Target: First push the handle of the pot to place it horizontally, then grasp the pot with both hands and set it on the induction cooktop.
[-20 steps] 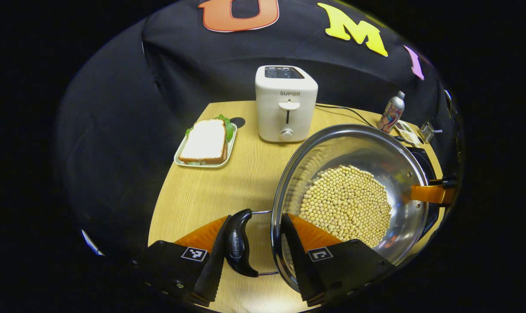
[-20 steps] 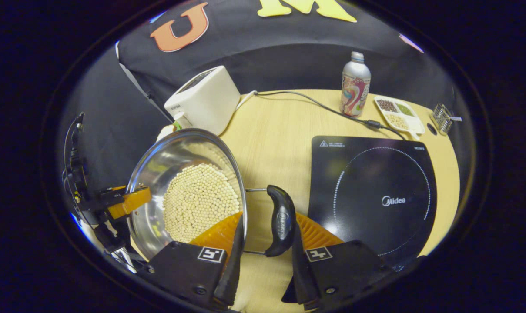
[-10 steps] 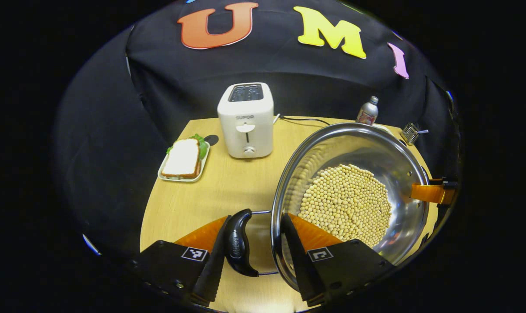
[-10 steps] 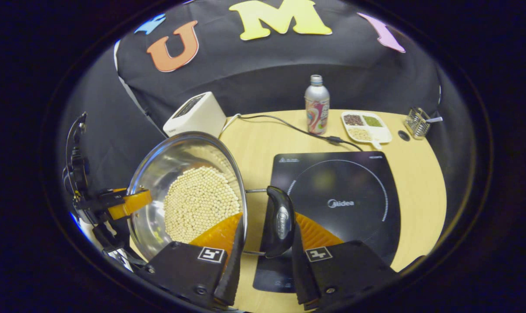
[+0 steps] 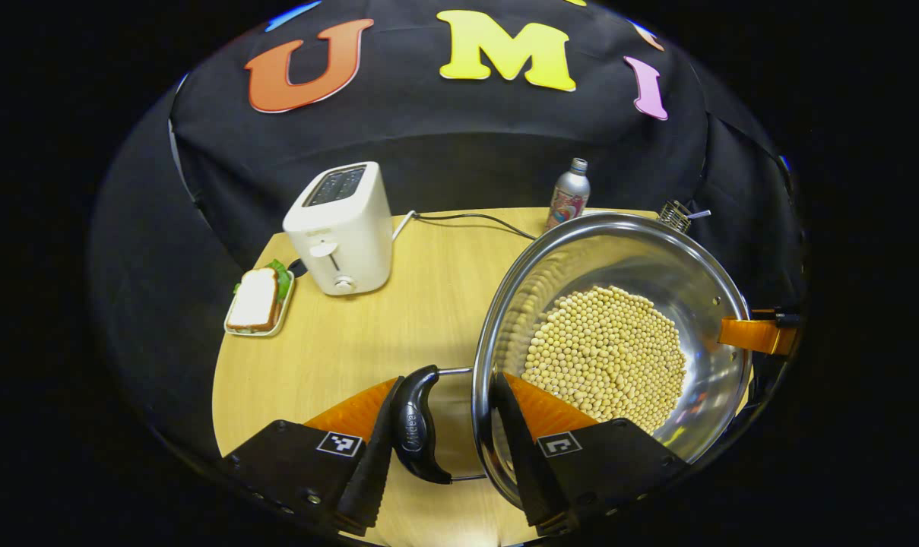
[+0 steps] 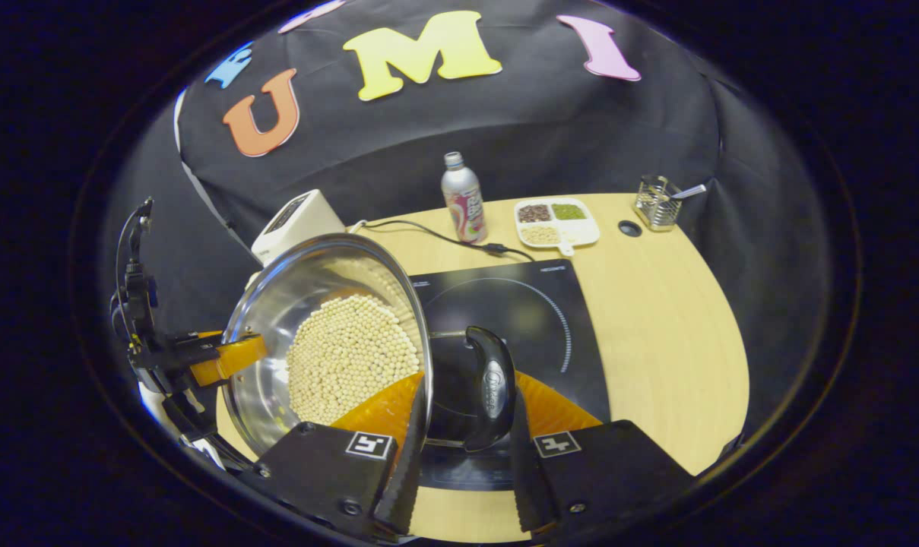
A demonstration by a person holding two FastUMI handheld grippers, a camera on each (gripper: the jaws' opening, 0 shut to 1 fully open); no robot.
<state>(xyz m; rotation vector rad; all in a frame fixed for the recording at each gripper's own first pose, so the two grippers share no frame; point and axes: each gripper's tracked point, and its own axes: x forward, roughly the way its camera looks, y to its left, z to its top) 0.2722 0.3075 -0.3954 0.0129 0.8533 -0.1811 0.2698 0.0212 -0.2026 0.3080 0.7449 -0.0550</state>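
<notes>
Steel pot (image 5: 611, 349) of pale beans is seen right of centre in the left gripper view, lower left in the right gripper view (image 6: 330, 342). Left gripper (image 5: 444, 448) is clamped across the pot's black side handle (image 5: 415, 425) and rim. Right gripper (image 6: 463, 441) is clamped likewise on the opposite handle (image 6: 491, 387) and rim. Induction cooktop (image 6: 535, 311) is seen at frame centre, partly behind the pot and handle. Toaster (image 5: 341, 228) is noted upper left, sandwich plate (image 5: 258, 304) beside it, bottle (image 6: 463, 197) near the far table (image 6: 657, 319) edge.
</notes>
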